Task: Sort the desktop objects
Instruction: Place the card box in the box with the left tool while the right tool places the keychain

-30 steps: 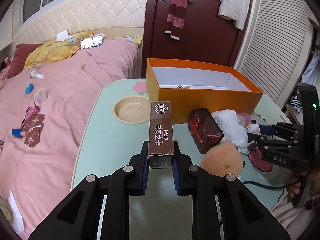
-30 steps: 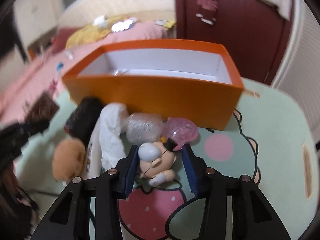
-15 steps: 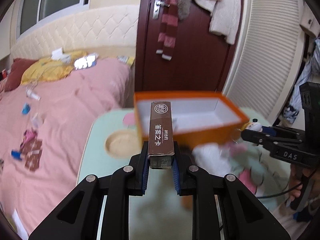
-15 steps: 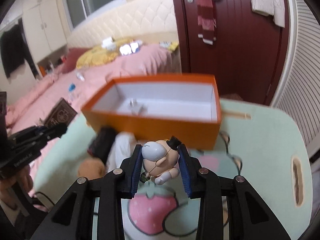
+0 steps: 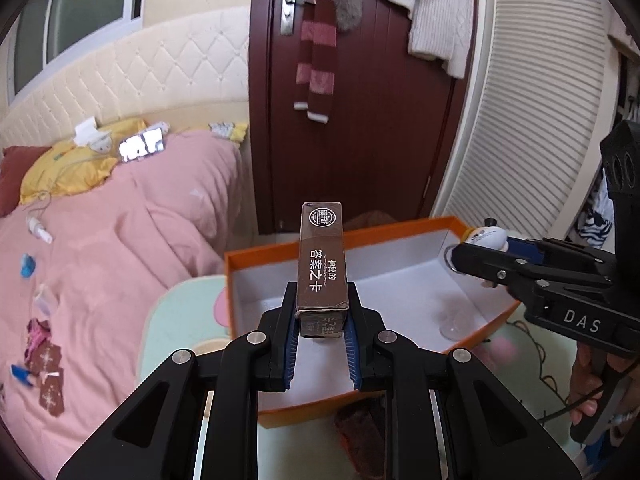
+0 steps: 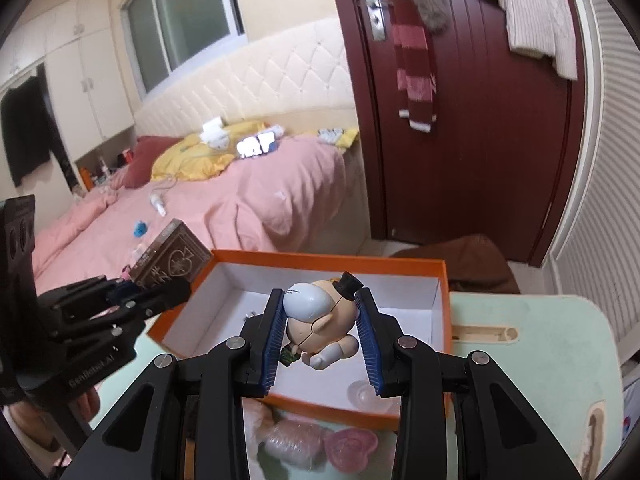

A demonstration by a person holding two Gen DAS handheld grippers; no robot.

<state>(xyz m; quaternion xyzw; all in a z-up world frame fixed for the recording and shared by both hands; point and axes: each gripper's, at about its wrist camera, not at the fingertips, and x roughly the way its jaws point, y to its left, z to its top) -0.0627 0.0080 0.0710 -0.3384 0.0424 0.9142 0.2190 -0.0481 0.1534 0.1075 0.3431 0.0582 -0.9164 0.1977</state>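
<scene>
Both grippers have risen from the cluttered surface and now hang over the orange box. The left gripper is clenched on the brown card box, which stands upright between its blue pads above the orange box's white interior. The right gripper grasps the small figurine by its head, over the middle of the orange box. A clear plastic piece lies inside the box. Below its near wall, a pink heart-shaped item and a wrapped bundle rest on the surface.
</scene>
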